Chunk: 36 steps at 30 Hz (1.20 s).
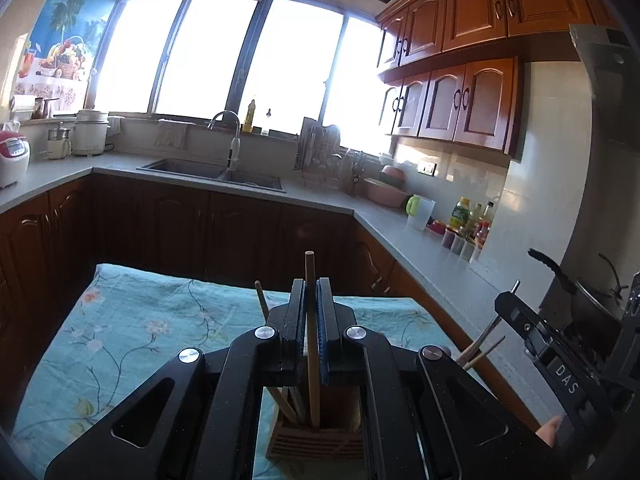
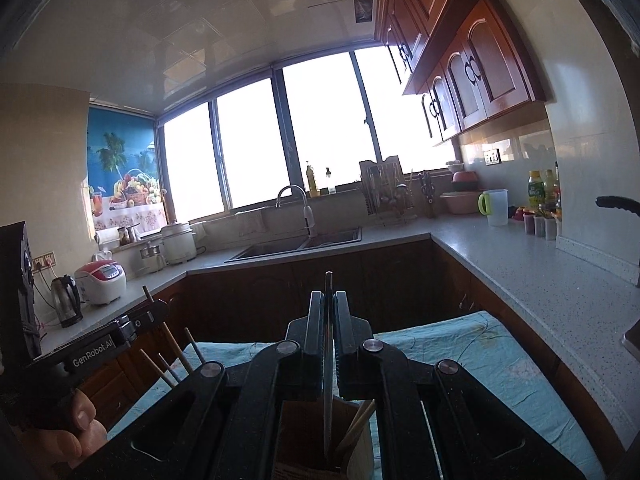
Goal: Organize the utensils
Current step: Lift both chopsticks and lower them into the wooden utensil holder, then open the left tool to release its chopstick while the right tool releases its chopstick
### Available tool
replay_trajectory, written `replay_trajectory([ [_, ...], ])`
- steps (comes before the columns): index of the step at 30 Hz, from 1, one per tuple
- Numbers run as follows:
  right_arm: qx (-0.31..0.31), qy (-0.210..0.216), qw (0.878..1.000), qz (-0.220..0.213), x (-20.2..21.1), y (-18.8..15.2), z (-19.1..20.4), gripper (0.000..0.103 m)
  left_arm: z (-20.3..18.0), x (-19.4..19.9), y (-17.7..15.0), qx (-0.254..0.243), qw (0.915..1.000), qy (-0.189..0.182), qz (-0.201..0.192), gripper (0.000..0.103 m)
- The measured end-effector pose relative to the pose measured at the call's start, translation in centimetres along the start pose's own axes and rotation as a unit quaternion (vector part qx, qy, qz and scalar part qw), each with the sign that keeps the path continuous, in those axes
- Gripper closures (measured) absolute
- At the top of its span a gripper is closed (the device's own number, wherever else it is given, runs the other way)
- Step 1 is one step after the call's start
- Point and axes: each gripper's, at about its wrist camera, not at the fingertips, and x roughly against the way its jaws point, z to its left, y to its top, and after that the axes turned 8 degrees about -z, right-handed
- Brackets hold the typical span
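Left gripper [image 1: 311, 300], bottom centre of its frame, clamps a light wooden chopstick [image 1: 311, 320] upright, tip down in the brown slotted wooden utensil holder [image 1: 316, 438] on the floral turquoise tablecloth [image 1: 120, 340]. Right gripper [image 2: 329, 312] pinches a dark grey chopstick [image 2: 328, 360], lower end inside that holder [image 2: 304, 432].

Wooden chopstick [image 1: 311, 332] & dark chopstick [image 2: 328, 364] upright, tips in slatted wooden holder [image 1: 316, 438] w/ others.
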Motion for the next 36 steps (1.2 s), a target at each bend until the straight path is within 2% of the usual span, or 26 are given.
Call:
replay_trajectory([
  [7, -0.012, -0.011, 0.999, 0.034, 0.4, -2.7, -1.0, 0.099, 0.2, -0.2, -2.1, -0.011, 0.9996, -0.005, 0.026, 0.097],
  [9, -0.018, -0.011, 0.999, 0.045, 0.4, -3.2, -1.4, 0.099, -0.1, 0.1, -2.4, -0.021, 0.9995, -0.006, 0.024, 0.097],
  [12, -0.019, -0.011, 0.999, 0.046, 0.6, -3.2, -1.7, 0.098, -0.4, 0.5, -2.5, -0.034, 0.9992, -0.009, 0.022, 0.097],
  [23, -0.028, -0.008, 0.998, 0.063, 0.2, -2.9, -1.9, 0.098, -0.4, 0.4, -2.2, -0.030, 0.9987, -0.010, 0.039, 0.097],
  [25, -0.033, -0.008, 0.997, 0.067, 0.1, -2.9, -2.0, 0.095, -0.3, 0.4, -2.1, -0.026, 0.9987, -0.008, 0.043, 0.095],
  [30, -0.047, -0.007, 0.997, 0.064, 0.6, -2.4, -2.6, 0.093, -0.4, 1.2, -1.7, -0.021, 0.9990, -0.014, 0.037, 0.084],
  [32, -0.048, -0.010, 0.997, 0.060, 1.0, -2.1, -2.6, 0.087, -0.5, 1.7, -1.5, -0.023, 0.9992, -0.015, 0.030, 0.078],
  [34, -0.051, -0.007, 0.997, 0.054, 1.4, -1.8, -2.7, 0.067, -0.6, 2.3, -1.2, -0.021, 0.9994, -0.017, 0.024, 0.072],
  [36, -0.054, -0.009, 0.997, 0.046, 2.0, -1.4, -2.7, 0.060, -0.5, 2.9, -1.0, -0.016, 0.9996, -0.015, 0.019, 0.064],
])
